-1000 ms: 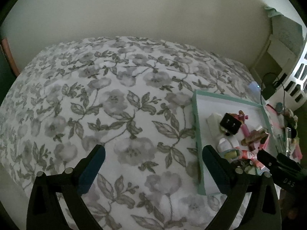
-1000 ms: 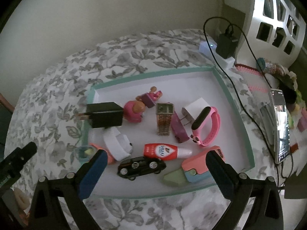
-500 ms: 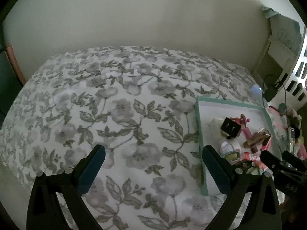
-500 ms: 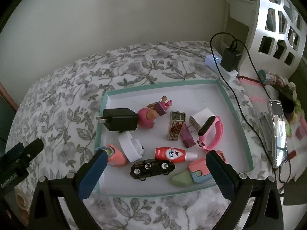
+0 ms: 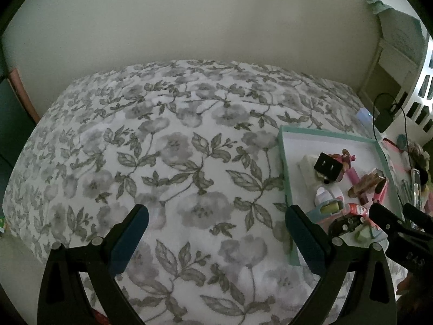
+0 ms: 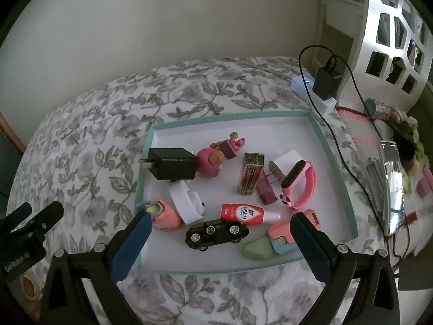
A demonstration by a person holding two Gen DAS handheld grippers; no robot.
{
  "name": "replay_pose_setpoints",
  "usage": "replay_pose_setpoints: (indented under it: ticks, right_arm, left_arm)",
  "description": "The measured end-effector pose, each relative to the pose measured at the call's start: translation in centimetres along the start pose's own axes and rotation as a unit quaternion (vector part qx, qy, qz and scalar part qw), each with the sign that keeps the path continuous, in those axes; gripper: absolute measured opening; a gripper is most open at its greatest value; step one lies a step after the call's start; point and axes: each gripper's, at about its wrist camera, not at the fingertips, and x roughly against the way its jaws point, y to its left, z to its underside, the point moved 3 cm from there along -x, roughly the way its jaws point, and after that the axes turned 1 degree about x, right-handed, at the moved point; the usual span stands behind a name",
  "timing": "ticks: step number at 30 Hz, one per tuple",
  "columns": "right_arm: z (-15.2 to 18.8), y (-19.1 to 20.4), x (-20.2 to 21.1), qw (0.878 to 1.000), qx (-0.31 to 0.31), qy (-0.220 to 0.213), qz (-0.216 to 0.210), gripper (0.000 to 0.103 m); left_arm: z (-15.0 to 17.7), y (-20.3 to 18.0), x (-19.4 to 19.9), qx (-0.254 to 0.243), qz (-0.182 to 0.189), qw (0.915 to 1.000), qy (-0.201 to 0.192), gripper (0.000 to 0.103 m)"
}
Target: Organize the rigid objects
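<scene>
A shallow white tray with a teal rim (image 6: 335, 168) lies on the floral bedspread (image 5: 167, 162). In it are a black charger (image 6: 173, 163), a pink figurine (image 6: 209, 161), a white charger (image 6: 281, 166), a pink wristband (image 6: 301, 187), a small brown box (image 6: 250, 173), a red and white bottle (image 6: 243, 213), a black toy car (image 6: 216, 231) and other small items. My right gripper (image 6: 219, 223) is open and empty above the tray's near edge. My left gripper (image 5: 216, 216) is open and empty over the bedspread, left of the tray (image 5: 284, 168).
A black adapter with a cable (image 6: 326, 82) sits on a white power strip at the far right. A phone (image 6: 393, 187) and assorted clutter lie right of the tray. A white lattice shelf (image 6: 392, 40) stands at the back right. A wall runs behind the bed.
Both grippers have pulled back and risen, so the tray and bedspread look smaller and farther. Nothing in the tray has moved. Both grippers stay open.
</scene>
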Motion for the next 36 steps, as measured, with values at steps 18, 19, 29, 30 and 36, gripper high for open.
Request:
replay_pose_setpoints:
  ticks: [18, 19, 29, 30, 36]
  right_arm:
    - [0.06, 0.12, 0.32, 1.000, 0.000, -0.001, -0.002, 0.103]
    - [0.06, 0.11, 0.31, 1.000, 0.000, -0.001, -0.002, 0.103]
    - [0.12, 0.37, 0.02, 1.000, 0.001, 0.006, -0.001, 0.103]
    - [0.15, 0.36, -0.05, 1.000, 0.000, 0.006, -0.001, 0.103]
    - [0.16, 0.32, -0.16, 1.000, 0.001, 0.008, -0.001, 0.103]
  left_arm:
    - [0.33, 0.17, 0.27, 0.000, -0.007, 0.9999, 0.007, 0.101]
    - [0.30, 0.17, 0.25, -0.001, -0.008, 0.9999, 0.007, 0.101]
    - [0.15, 0.23, 0.19, 0.001, -0.003, 1.0000, 0.006, 0.101]
    - [0.13, 0.25, 0.16, 0.003, -0.004, 1.0000, 0.006, 0.101]
    - [0.17, 0.30, -0.14, 0.005, -0.002, 0.9999, 0.014, 0.101]
